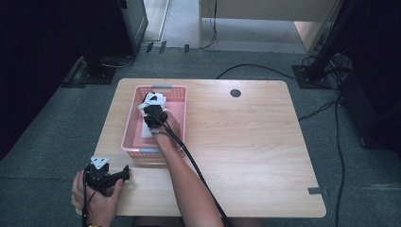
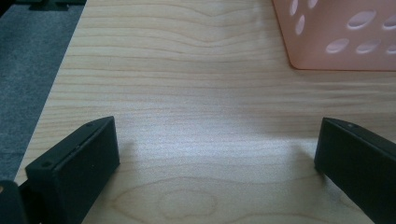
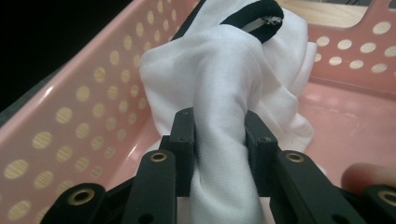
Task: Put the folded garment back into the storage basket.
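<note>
A pink perforated basket (image 1: 177, 91) stands on the left half of the wooden table (image 1: 246, 142). Inside it my right gripper (image 1: 154, 115) is shut on a white cloth with black trim (image 1: 150, 100). In the right gripper view the white cloth (image 3: 224, 88) bunches up between the two black jaws of the right gripper (image 3: 219, 140), low over the basket floor (image 3: 355, 126). My left gripper (image 1: 124, 174) rests at the table's near left corner, jaws wide apart with nothing between them. Bare wood lies ahead of the left gripper (image 2: 217, 154), and the basket's corner (image 2: 341, 37) is at upper right.
A dark round grommet (image 1: 235, 93) sits near the table's far edge. A grey tape strip (image 1: 317, 191) marks the near right corner. Cables (image 1: 340, 142) trail across the grey carpet to the right, and dark stands rise beyond the table.
</note>
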The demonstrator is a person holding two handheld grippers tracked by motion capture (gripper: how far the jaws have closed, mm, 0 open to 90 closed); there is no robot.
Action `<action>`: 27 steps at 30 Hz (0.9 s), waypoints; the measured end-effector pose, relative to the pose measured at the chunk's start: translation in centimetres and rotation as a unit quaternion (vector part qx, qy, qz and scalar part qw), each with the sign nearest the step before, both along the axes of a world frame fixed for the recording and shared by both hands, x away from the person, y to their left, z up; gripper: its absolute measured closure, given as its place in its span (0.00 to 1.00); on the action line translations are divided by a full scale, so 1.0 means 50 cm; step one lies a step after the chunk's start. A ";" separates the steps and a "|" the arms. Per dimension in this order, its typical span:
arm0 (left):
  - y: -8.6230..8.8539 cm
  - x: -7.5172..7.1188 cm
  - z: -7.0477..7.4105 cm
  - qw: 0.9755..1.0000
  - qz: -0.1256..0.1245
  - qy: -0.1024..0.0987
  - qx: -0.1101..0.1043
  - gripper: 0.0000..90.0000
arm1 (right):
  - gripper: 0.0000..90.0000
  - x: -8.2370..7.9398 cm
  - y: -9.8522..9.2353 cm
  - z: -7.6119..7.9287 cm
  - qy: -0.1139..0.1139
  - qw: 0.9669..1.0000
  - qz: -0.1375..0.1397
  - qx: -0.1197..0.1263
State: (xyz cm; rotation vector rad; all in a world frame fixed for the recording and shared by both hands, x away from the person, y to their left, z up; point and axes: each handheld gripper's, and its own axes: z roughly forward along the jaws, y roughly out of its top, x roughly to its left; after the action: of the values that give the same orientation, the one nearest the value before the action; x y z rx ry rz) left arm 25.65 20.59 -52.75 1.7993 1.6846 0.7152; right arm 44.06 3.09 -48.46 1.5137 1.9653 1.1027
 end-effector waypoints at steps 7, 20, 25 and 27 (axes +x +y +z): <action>0.000 0.000 0.000 1.000 0.000 0.000 0.000 0.00 | 0.78 0.009 0.005 -0.017 0.015 1.000 0.021 -0.017; 0.000 0.000 0.000 1.000 0.000 0.000 0.000 0.00 | 0.57 0.016 0.007 -0.030 0.029 0.999 0.035 -0.028; 0.000 0.000 0.000 1.000 0.001 0.000 -0.001 0.00 | 0.33 0.016 0.014 -0.036 0.032 0.997 0.063 -0.034; 0.000 0.000 0.000 1.000 0.001 0.000 -0.001 0.00 | 0.25 0.016 0.017 -0.035 0.027 0.997 0.066 -0.036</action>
State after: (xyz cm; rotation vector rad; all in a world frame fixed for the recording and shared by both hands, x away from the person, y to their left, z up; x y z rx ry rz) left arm 25.65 20.58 -52.75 1.7968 1.6855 0.7151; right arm 44.85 3.93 -50.19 1.4083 2.1454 1.0409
